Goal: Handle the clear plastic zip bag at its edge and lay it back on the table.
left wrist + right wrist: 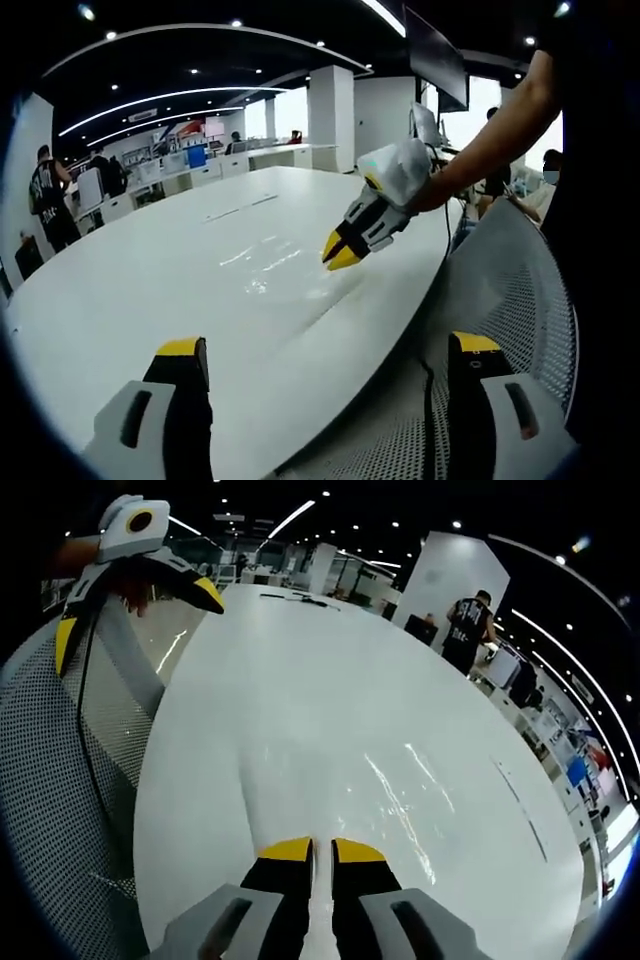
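Note:
The clear plastic zip bag (pixel 268 268) lies flat on the white table (pixel 150 290), showing mostly as glossy streaks. In the left gripper view my right gripper (pixel 340 258), held in a person's hand, comes in from the right with its yellow tips shut at the bag's near edge. In the right gripper view the right gripper (pixel 322 850) is pinched together, and the bag (pixel 400 790) spreads ahead of it over the table (pixel 300 660). My left gripper (pixel 327 345) stands wide open over the table's edge, holding nothing. It also hovers at the upper left as the left gripper (pixel 137 617).
A grey mesh chair back (pixel 510 280) stands against the table's near edge, seen again as the chair (pixel 60 780). A cable runs down across it. People stand by desks far off (pixel 45 190) (pixel 465 625). White pillars rise behind the table.

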`<action>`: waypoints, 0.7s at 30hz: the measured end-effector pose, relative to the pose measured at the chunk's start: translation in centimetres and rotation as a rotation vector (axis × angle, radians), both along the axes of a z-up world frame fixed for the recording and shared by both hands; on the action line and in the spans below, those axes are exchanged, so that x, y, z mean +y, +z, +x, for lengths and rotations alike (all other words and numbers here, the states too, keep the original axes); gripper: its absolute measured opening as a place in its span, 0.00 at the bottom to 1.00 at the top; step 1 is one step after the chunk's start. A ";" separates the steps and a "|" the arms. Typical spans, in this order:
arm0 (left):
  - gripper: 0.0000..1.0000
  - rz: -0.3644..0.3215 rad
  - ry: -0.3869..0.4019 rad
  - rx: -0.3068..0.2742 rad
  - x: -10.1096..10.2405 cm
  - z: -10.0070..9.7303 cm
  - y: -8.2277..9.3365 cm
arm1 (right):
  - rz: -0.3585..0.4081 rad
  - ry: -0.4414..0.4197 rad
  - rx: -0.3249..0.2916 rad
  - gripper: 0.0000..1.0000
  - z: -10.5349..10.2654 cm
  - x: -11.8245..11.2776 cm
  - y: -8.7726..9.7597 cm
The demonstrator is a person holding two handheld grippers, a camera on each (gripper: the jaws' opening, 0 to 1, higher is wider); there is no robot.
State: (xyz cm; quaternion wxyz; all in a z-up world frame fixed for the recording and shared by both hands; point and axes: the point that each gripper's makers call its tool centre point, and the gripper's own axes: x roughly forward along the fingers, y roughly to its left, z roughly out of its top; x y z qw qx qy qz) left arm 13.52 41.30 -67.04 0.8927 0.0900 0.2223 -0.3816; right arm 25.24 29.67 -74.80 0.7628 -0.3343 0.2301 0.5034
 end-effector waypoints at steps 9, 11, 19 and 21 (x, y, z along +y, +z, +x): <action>0.99 0.004 -0.006 -0.006 0.0 0.1 -0.1 | 0.022 -0.015 -0.014 0.12 0.1 -0.1 0.6; 0.99 0.003 -0.008 -0.005 -0.2 0.0 0.1 | 0.023 -0.010 -0.009 0.15 -0.1 0.0 0.6; 0.99 0.008 -0.007 -0.010 -0.2 0.1 0.2 | 0.024 -0.010 0.015 0.21 -0.9 0.0 0.6; 0.99 0.008 -0.006 -0.012 -0.1 0.1 0.2 | 0.042 -0.028 0.032 0.27 -1.1 0.0 0.8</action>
